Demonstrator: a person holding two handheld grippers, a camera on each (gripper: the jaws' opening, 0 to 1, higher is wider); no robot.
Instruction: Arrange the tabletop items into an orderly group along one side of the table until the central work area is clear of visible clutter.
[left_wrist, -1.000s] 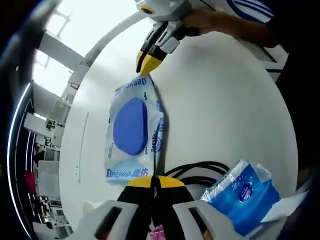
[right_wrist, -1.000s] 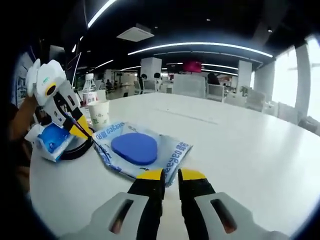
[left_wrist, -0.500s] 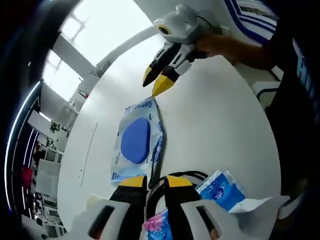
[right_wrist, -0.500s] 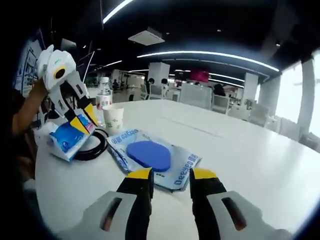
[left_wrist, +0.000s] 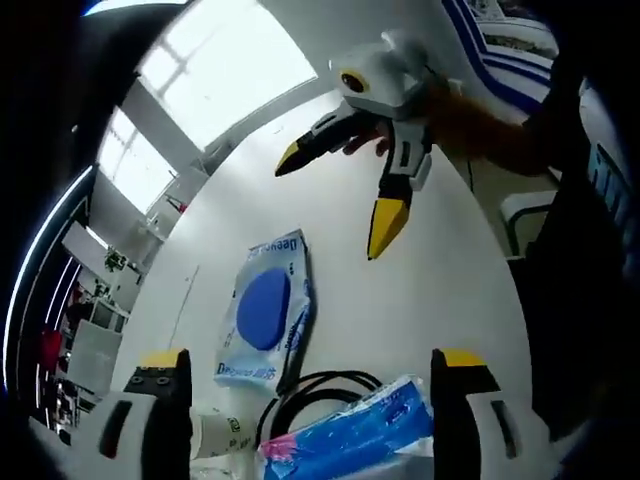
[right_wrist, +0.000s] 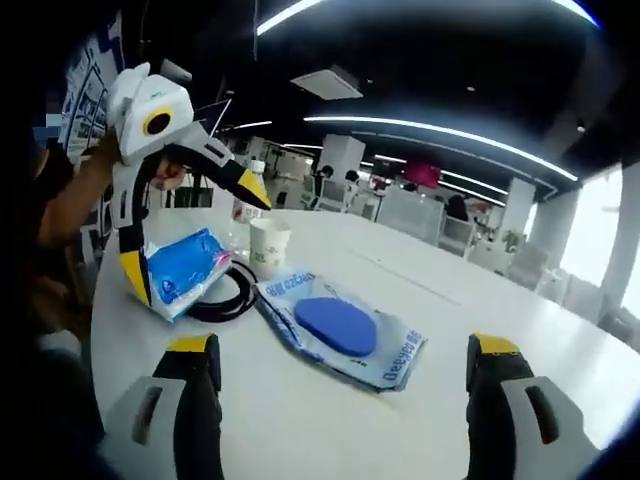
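Jaws of both the left gripper (left_wrist: 310, 365) and right gripper (right_wrist: 340, 350) now spread wide, lifted off the wipes pack (right_wrist: 340, 328); it lies released mid-tabletop (right_wrist: 560, 340), unsorted.

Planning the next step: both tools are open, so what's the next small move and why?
Probably lower the right tool onto the near edge of the wipes pack and close. Both tools are open and empty; the pack lies apart from the cup, cable and tissue pack.

White hand-held gripper (left_wrist: 333, 205) bodies, black jaws, yellow tips; another hand-held gripper (right_wrist: 192, 238) alike.
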